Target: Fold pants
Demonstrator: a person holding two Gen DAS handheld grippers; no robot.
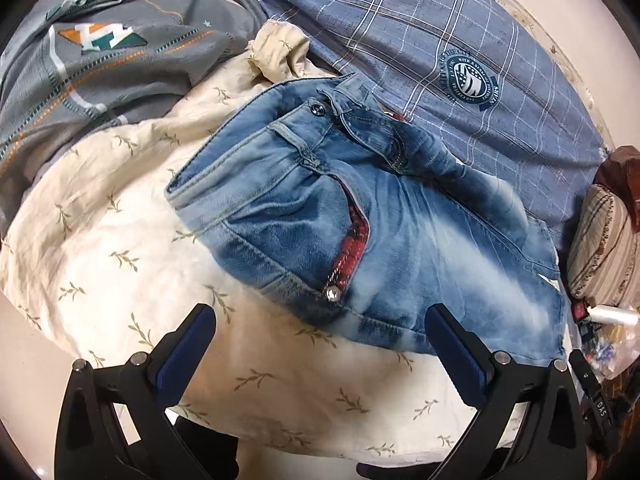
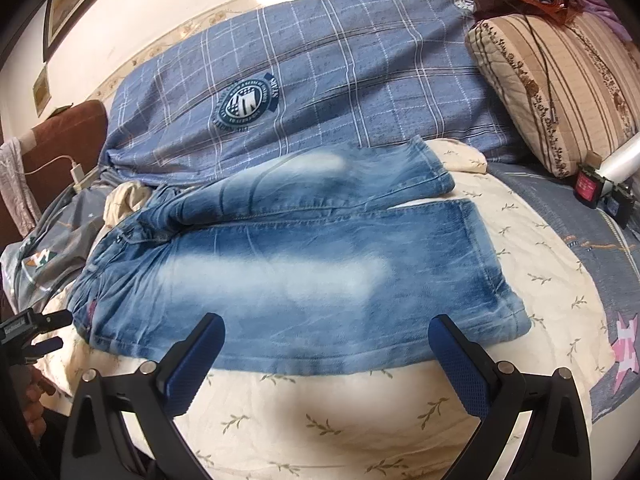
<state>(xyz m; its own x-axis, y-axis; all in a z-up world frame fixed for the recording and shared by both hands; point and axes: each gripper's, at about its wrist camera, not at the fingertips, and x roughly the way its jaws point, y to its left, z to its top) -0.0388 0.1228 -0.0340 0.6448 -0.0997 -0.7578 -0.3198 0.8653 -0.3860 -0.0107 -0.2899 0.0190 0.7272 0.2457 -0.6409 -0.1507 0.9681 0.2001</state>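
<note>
Left gripper (image 1: pixel 322 330) jaws wide apart, nothing between them, hovering over the cream leaf-print sheet (image 1: pixel 100 264) just short of the jeans (image 1: pixel 360 216). Up-left of it, a grey quilt (image 1: pixel 100 80) with an orange/teal patch. Dead ahead: the waistband end of the jeans, button (image 1: pixel 317 109) at the far edge, pocket opening with red lining (image 1: pixel 354 240) and a rivet just ahead of the right finger (image 1: pixel 460 348). Ahead-right, behind the jeans, a blue plaid cover (image 1: pixel 460 32) with a round crest. Far right, a striped pillow (image 1: pixel 604 240). Right gripper (image 2: pixel 326 330) also spread open, empty, poised at the near edge of the jeans (image 2: pixel 300 276), which lie flat, legs side by side running left to right ahead of it, waist to its left, hems (image 2: pixel 496 276) to its right; the nearer leg is just in front of both fingers (image 2: pixel 192 364). Left gripper (image 2: pixel 36 332) visible at its far left by the waist. Behind the jeans, the plaid cover (image 2: pixel 340 72); ahead-right, the striped pillow (image 2: pixel 560 88); the cream sheet (image 2: pixel 320 420) below the fingers
</note>
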